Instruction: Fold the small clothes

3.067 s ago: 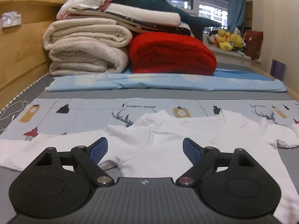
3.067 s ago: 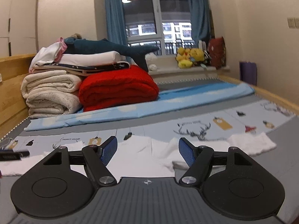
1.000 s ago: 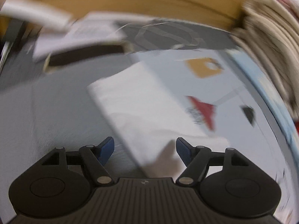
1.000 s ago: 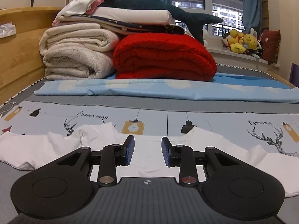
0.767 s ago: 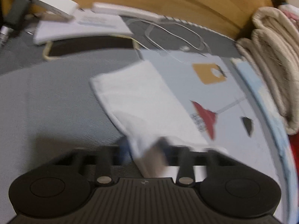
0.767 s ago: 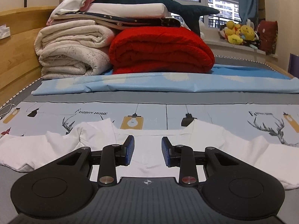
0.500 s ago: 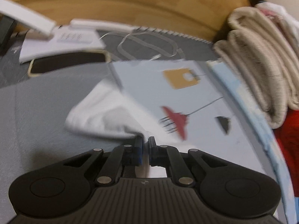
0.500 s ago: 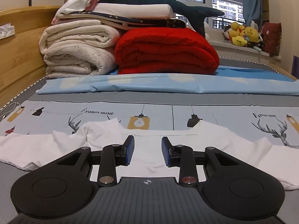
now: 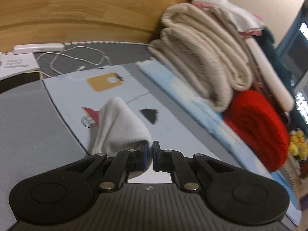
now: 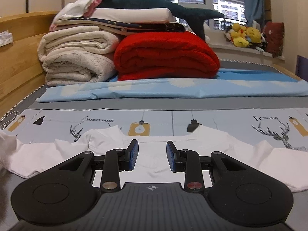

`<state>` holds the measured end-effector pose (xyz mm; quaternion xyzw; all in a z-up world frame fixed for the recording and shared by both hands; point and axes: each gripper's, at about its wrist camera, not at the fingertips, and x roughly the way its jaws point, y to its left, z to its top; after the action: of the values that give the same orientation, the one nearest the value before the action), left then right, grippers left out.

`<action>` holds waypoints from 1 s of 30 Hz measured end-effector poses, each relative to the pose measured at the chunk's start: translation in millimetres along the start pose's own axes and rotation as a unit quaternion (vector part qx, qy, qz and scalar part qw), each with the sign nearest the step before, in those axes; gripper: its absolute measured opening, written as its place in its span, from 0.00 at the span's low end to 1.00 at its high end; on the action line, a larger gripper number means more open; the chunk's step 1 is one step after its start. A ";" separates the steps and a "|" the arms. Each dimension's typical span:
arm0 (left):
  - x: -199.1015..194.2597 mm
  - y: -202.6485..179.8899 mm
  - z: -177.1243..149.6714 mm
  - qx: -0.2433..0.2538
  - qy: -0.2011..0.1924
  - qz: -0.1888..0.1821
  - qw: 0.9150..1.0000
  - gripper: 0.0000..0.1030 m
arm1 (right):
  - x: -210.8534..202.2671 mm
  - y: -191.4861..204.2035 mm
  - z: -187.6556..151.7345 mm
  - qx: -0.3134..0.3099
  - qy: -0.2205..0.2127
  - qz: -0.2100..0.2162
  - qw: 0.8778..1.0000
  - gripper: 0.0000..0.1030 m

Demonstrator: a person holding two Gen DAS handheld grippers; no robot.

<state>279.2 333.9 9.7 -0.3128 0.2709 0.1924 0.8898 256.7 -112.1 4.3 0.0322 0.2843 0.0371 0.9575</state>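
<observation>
A small white long-sleeved shirt (image 10: 154, 148) lies spread on the printed sheet (image 10: 173, 119), neck toward the far side. My left gripper (image 9: 150, 154) is shut on the shirt's left sleeve (image 9: 119, 127) and holds it lifted and bunched off the sheet. The raised sleeve shows at the left edge of the right wrist view (image 10: 5, 140). My right gripper (image 10: 152, 156) is part open and empty, resting low over the shirt's chest just below the collar.
Folded cream blankets (image 10: 77, 61), a red blanket (image 10: 165, 53) and a plush shark (image 10: 163, 5) are stacked at the back on a light blue sheet (image 10: 173, 90). A wooden bed board (image 9: 77, 9), white cable (image 9: 77, 59) and white devices (image 9: 38, 48) lie to the left.
My left gripper swung to the sleeve, closed on it and lifted it toward the shirt's body. My right gripper narrowed from wide open earlier and now stays still over the chest.
</observation>
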 end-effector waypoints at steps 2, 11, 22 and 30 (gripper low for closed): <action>-9.0 -3.3 -6.7 -0.010 -0.001 -0.019 1.000 0.05 | -1.5 -1.9 3.3 0.017 0.004 -0.003 1.000 0.29; -31.6 -38.0 -37.9 -0.029 0.011 -0.037 0.999 0.05 | -27.0 -10.5 4.6 0.066 0.012 0.014 0.998 0.22; -22.1 -152.7 -112.7 0.097 0.062 -0.147 0.982 0.05 | -10.8 -61.2 4.1 0.132 0.060 -0.022 0.989 0.22; 15.3 -221.9 -182.0 0.184 0.248 -0.260 0.915 0.24 | 12.2 -87.3 6.8 0.166 0.081 -0.041 0.982 0.23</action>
<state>338.9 54.2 -18.8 -0.2406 0.4223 -0.1826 0.8546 275.3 -198.1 -3.8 0.1759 0.3645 -0.0477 0.9132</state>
